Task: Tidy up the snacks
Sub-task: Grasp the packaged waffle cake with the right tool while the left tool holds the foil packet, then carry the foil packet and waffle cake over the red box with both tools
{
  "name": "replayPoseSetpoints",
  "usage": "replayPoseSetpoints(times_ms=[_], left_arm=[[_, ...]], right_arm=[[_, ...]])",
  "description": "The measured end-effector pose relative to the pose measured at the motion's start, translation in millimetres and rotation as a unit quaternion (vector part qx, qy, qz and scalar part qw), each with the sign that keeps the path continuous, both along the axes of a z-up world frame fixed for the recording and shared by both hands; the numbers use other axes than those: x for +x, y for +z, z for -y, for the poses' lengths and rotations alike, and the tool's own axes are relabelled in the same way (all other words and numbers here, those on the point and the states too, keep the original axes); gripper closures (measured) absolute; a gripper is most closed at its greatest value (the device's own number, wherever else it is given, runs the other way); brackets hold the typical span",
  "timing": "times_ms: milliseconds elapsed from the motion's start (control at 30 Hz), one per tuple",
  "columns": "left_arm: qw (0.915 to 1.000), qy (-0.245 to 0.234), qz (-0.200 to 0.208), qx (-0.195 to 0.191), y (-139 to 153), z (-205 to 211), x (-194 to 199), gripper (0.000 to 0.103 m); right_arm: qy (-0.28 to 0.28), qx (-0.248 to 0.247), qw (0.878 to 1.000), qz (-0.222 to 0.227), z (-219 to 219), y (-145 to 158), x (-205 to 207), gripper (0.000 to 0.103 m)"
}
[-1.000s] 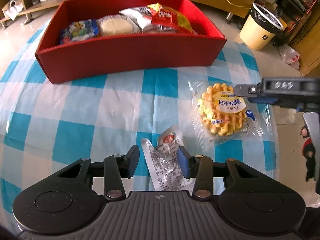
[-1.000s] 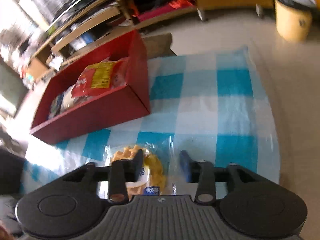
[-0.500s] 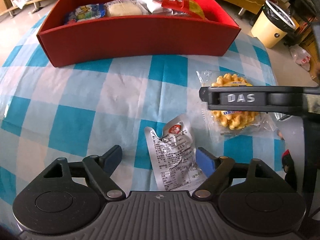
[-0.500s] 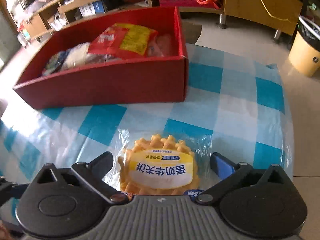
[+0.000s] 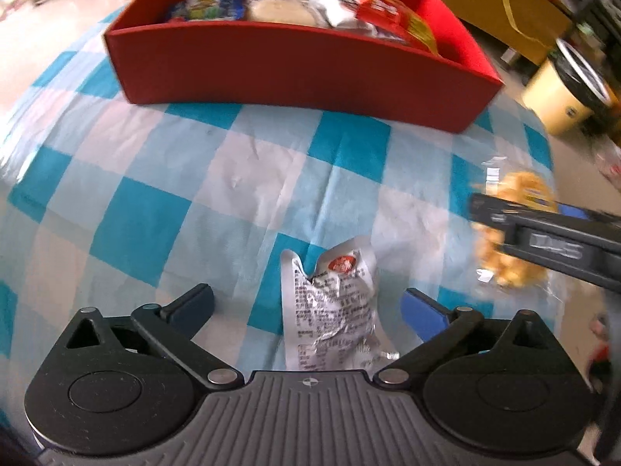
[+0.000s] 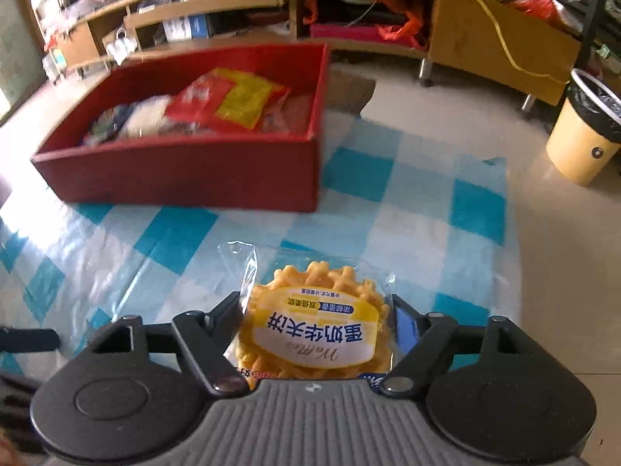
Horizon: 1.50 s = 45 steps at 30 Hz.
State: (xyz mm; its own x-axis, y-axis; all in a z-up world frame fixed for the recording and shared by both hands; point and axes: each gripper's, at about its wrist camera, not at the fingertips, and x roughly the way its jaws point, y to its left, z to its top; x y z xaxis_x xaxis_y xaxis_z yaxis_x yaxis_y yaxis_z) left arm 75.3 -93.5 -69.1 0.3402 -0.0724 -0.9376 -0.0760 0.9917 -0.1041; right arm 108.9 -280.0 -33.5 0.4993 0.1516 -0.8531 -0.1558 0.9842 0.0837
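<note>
Right gripper clamped on waffle, near-right of box; light, crumbly, slick film, hold sides gently | left gripper wide around foil packet; light, crinkly, pinch mid-body

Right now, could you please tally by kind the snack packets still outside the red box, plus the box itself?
waffle packet: 1, gripped between the jaws of the right gripper
silver foil packet: 1, lying on the checked cloth
red box: 1
Total: 3
</note>
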Motion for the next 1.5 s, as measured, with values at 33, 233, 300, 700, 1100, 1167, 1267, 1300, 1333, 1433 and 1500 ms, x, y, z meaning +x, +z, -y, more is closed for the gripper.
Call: replayPoseSetpoints(times_ms=[33,233,300,700,1100,1167,1267,1300,1333,1433,1500], left_arm=[[0.9999,0.008,0.004,0.015,-0.9,5.1,0.6,0.0],[0.9964,0.001,0.029,0.079,-6.5,33.7,-7.1,0.009],[0.9964,-0.01,0.033,0.077,-1.9,35.0,-6.7,0.022],[0.9978,-0.029,0.034,0.048,20.3,16.3,-13.3,0.041],[0.9942,-0.054,0.083,0.041,50.7,-3.7,5.9,0.04],[0.9933,-0.056,0.09,0.045,51.8,-7.0,10.3,0.04],[0.993,-0.055,0.097,0.039,56.2,-12.2,17.7,0.04],[0.9928,-0.055,0.1,0.036,57.7,-13.3,19.6,0.04],[0.9924,-0.056,0.104,0.035,59.5,-14.0,22.2,0.04],[0.991,-0.056,0.117,0.036,65.4,-16.0,29.1,0.04],[0.9902,-0.055,0.124,0.035,69.8,-17.3,33.8,0.04]], right_arm=[[-0.006,0.009,1.0,0.007,5.9,4.8,-0.5,0.027],[-0.024,0.045,0.998,0.035,27.3,30.9,-2.3,0.027],[-0.026,0.053,0.997,0.044,31.6,37.4,-5.8,0.027],[-0.044,0.079,0.993,0.074,44.8,57.0,-11.0,0.027],[-0.018,0.068,0.995,0.064,12.7,49.1,3.6,0.027],[-0.013,0.069,0.996,0.064,7.0,49.3,6.5,0.027],[-0.007,0.075,0.995,0.067,-1.2,52.5,11.5,0.027],[-0.005,0.077,0.995,0.07,-3.8,54.3,13.6,0.027],[-0.004,0.079,0.994,0.073,-5.3,55.8,15.4,0.027],[-0.007,0.085,0.993,0.081,-7.8,60.4,20.5,0.027],[-0.01,0.09,0.992,0.087,-7.3,63.8,23.9,0.027]])
